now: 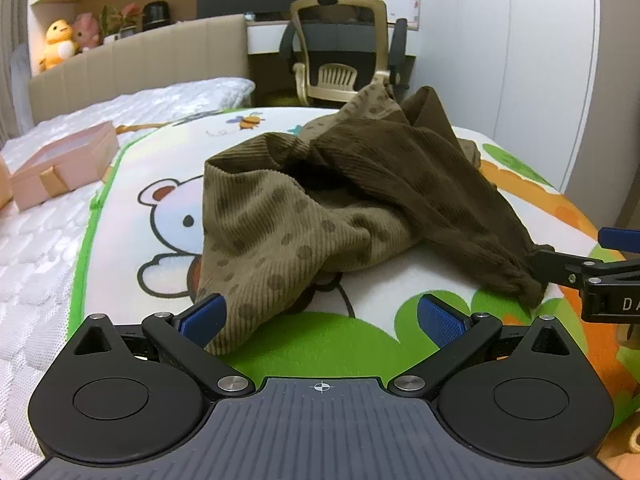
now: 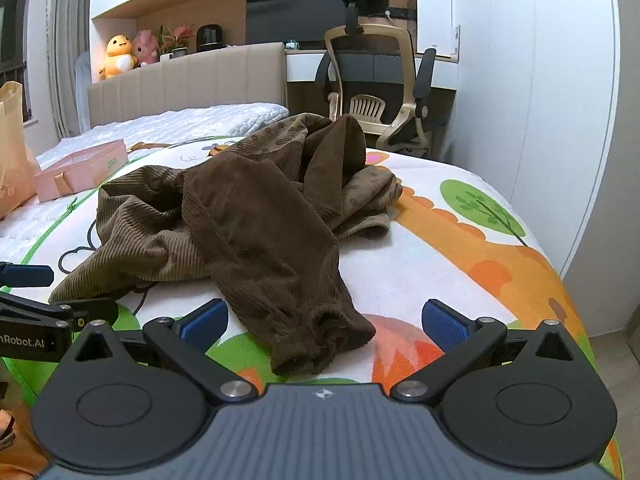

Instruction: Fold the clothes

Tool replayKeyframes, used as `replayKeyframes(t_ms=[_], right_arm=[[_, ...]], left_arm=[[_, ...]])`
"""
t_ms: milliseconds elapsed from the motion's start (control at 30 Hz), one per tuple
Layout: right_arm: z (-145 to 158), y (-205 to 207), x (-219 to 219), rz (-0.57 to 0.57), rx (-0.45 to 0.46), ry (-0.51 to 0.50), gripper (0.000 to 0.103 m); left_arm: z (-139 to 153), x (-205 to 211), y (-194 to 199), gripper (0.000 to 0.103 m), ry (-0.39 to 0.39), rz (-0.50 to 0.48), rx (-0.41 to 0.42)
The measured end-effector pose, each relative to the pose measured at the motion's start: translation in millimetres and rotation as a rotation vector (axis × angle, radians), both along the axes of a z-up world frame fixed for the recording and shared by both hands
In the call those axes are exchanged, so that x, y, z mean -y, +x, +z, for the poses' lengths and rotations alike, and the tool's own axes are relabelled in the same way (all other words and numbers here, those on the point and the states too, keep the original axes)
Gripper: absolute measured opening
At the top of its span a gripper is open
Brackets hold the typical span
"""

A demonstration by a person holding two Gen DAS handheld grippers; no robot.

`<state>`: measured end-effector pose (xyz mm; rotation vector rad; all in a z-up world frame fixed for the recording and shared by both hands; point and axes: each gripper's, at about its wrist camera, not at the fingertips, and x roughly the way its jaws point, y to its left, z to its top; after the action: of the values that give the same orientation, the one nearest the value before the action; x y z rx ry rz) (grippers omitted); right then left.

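A brown corduroy garment [image 1: 320,200] lies crumpled on a cartoon-printed play mat [image 1: 360,340] spread over the bed, occupying the centre of the left wrist view; its lighter reverse side carries dark dots, and one sleeve runs out toward 4 o'clock. The left gripper [image 1: 322,318] sits low at 6 o'clock of its own view with its blue-padded fingers spread wide apart, clamped on nothing; the garment's hem lies against the left pad [image 1: 204,314], though whether they actually touch cannot be told. In the right wrist view the same garment [image 2: 248,216] is at centre, with a dark sleeve extending toward 6 o'clock and its cuff [image 2: 324,336] lying on the mat between the fingers of the right gripper [image 2: 324,320]. That gripper's fingers are likewise set wide apart, and neither pad touches the cuff. The right gripper [image 1: 576,270] also appears at 3 o'clock of the left view, its tip at the end of the sleeve. The left gripper [image 2: 44,312] shows at 9 o'clock of the right view. A pink box [image 1: 64,164] rests on the white mattress at 10 o'clock, well apart from the garment. An office chair [image 1: 344,52] stands beyond the bed at 12 o'clock.
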<state>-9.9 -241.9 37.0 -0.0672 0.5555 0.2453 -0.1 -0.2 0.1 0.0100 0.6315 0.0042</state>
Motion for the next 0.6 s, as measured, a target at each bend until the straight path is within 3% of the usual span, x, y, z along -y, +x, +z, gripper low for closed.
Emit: replayKeyframes(t_ms=[600], right_arm=[[-1.5, 1.2, 0.5, 0.007, -0.025, 0.023, 0.103]], left_arm=[[-3.1, 6.9, 5.0, 0.103, 0.022, -0.011, -0.044]])
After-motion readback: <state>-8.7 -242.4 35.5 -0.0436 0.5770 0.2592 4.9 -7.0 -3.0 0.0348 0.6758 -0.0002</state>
